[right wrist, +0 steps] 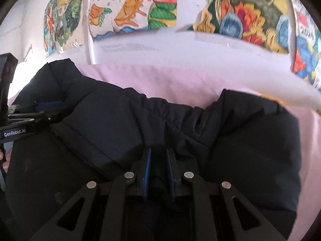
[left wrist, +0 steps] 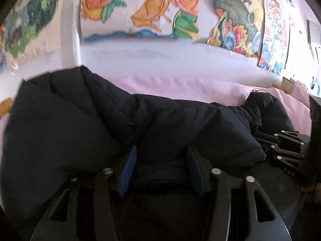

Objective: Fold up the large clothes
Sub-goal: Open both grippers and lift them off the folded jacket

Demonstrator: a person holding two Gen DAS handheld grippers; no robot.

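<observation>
Navy quilted jacket (right wrist: pixel 128 120) lies bunched on the pink bed sheet (right wrist: pixel 164 82), both hands low over one padded edge. Right gripper (right wrist: pixel 158 168) pinches a fold between narrow jaws, seemingly to anchor it. Left gripper (left wrist: pixel 160 168) stands half spread around a thick roll (whether its pads press, I cannot tell), probably letting go.

The jacket (right wrist: pixel 124 132) lies bunched across the near part of the bed (right wrist: pixel 170 82). The left tongs (left wrist: pixel 160 166) and right tongs (right wrist: pixel 158 168) sit at its near edge, side by side. Posters (right wrist: pixel 136 8) hang on the far wall (right wrist: pixel 160 48).
</observation>
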